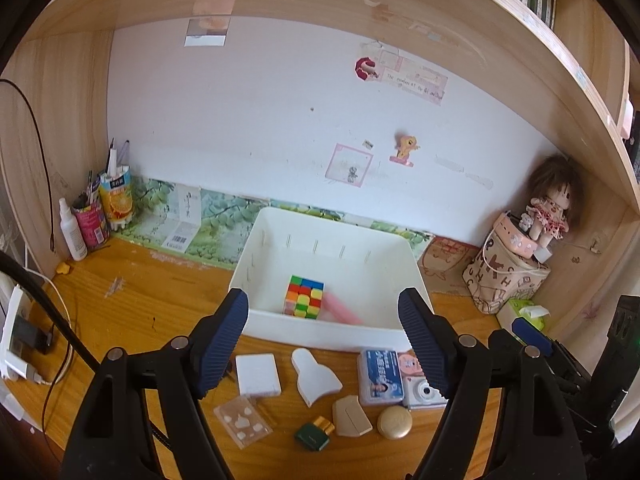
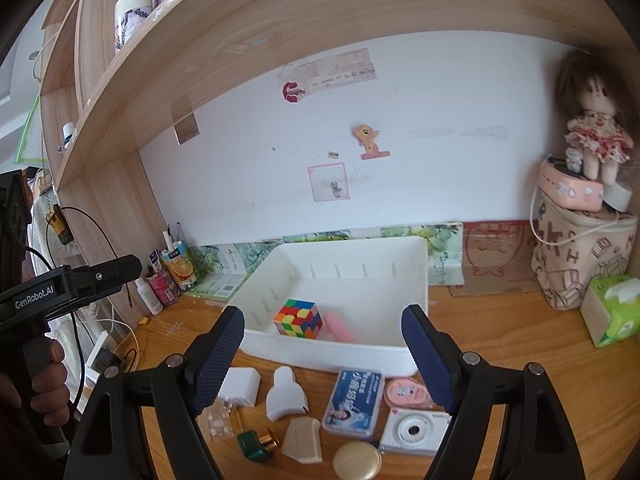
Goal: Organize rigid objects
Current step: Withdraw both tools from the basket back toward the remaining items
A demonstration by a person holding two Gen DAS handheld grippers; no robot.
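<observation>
- The white bin stood at frame centre on the desk, holding a colour cube and a blurred pink item touching it.
- A row of small rigid objects lay just below the bin's near wall: white box, blue-labelled case, small camera, gold disc.
- Judgement: the next pick should take one item cleanly, approaching squarely to avoid nudging neighbours.
- The left gripper stood wide, holding nothing.
- The right gripper stood equally wide and empty, above the row.
</observation>
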